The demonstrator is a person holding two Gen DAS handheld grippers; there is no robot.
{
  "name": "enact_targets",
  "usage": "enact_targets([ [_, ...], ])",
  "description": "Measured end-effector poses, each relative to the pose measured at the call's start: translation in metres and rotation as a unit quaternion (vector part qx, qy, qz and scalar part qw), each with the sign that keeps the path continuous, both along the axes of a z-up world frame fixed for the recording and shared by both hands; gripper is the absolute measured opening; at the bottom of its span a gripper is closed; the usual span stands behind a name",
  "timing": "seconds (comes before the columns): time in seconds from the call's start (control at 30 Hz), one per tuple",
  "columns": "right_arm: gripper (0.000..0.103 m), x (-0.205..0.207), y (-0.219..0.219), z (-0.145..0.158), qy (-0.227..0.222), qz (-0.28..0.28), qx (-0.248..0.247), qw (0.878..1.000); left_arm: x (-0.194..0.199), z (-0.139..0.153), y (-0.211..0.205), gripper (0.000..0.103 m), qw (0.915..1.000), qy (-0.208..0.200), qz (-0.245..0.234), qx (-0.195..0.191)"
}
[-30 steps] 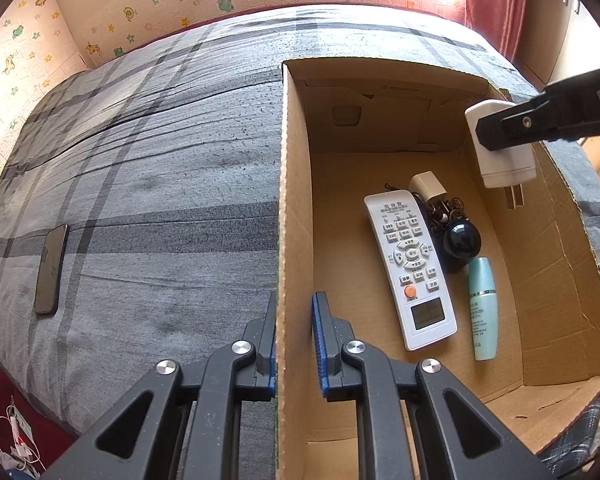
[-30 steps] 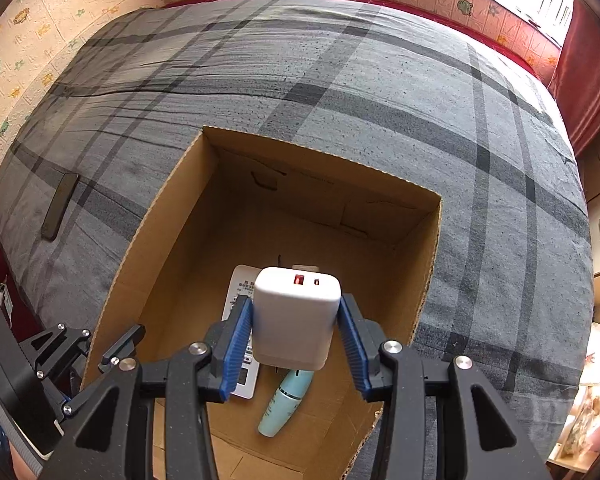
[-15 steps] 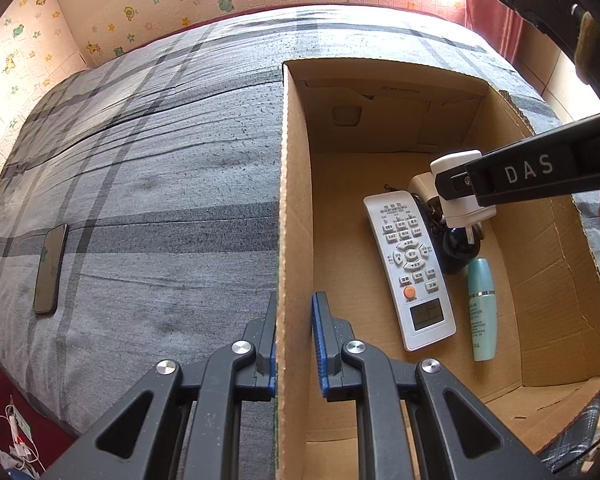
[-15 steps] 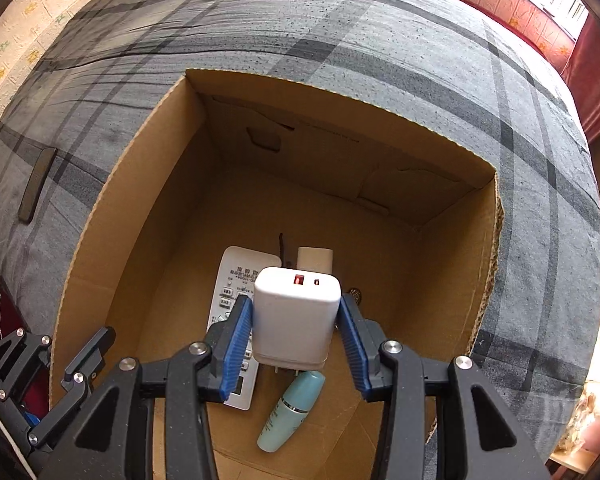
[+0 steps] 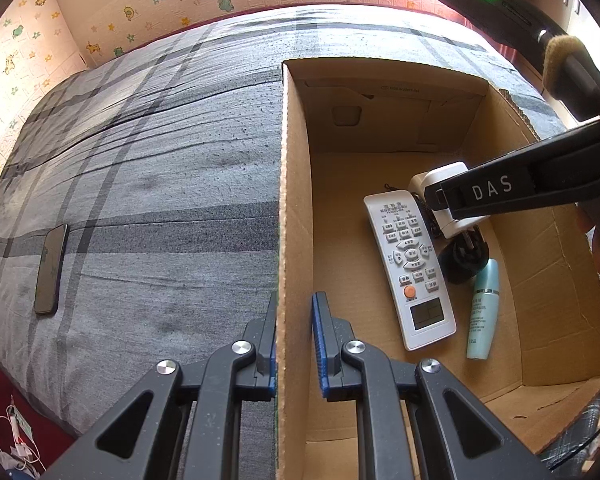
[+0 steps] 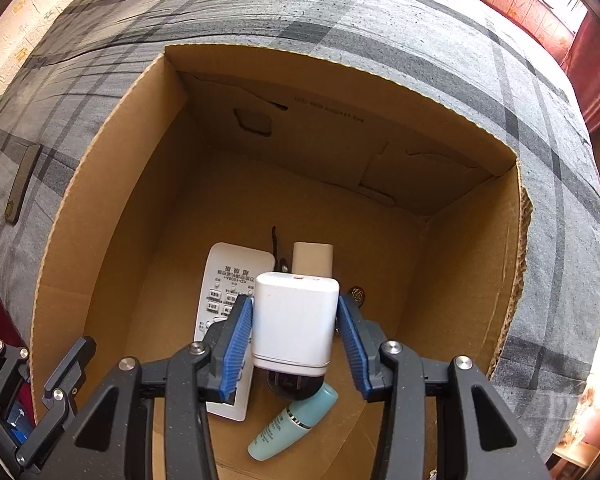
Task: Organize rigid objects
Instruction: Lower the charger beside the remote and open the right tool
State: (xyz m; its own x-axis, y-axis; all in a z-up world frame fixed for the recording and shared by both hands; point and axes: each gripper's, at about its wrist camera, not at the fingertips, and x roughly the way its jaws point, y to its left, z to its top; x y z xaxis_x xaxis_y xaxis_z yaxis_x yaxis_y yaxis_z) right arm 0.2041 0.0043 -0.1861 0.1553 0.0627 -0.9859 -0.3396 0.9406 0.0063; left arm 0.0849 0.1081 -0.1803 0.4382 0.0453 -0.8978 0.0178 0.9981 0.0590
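Note:
An open cardboard box (image 5: 296, 208) (image 6: 112, 184) stands on the bed. My left gripper (image 5: 294, 344) is shut on the box's left wall near its front corner. My right gripper (image 6: 296, 340) is low inside the box around a white charger (image 6: 294, 320) (image 5: 446, 184); its blue pads (image 6: 236, 340) stand slightly off the charger's sides, so the jaws look opened. The charger rests on a black round object (image 6: 294, 386) (image 5: 466, 258). On the box floor lie a white remote (image 5: 410, 264) (image 6: 224, 296), a teal bottle (image 5: 482, 310) (image 6: 292, 424) and a small white block (image 6: 312, 258).
A dark phone (image 5: 51, 270) (image 6: 20, 184) lies on the grey plaid bedspread (image 5: 160, 160), left of the box. Cables lie on the red floor (image 5: 16, 436) at lower left. A small round metal item (image 6: 357, 294) lies by the box's right wall.
My right gripper has gone down into the box with the charger, set it on the black round object, and its jaws have parted from it. The left gripper has not moved.

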Motion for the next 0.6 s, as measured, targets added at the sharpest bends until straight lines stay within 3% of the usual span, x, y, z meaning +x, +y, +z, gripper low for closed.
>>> enact_targets([
  [0.23, 0.053, 0.002, -0.002, 0.003, -0.008, -0.002, 0.006, 1.0, 0.001, 0.001, 0.001, 0.015, 1.0, 0.0, 0.0, -0.001],
  [0.6, 0.053, -0.004, 0.001, 0.019, -0.027, 0.006, 0.011, 1.0, 0.001, 0.001, 0.001, 0.015, 1.0, 0.001, -0.001, 0.001],
])
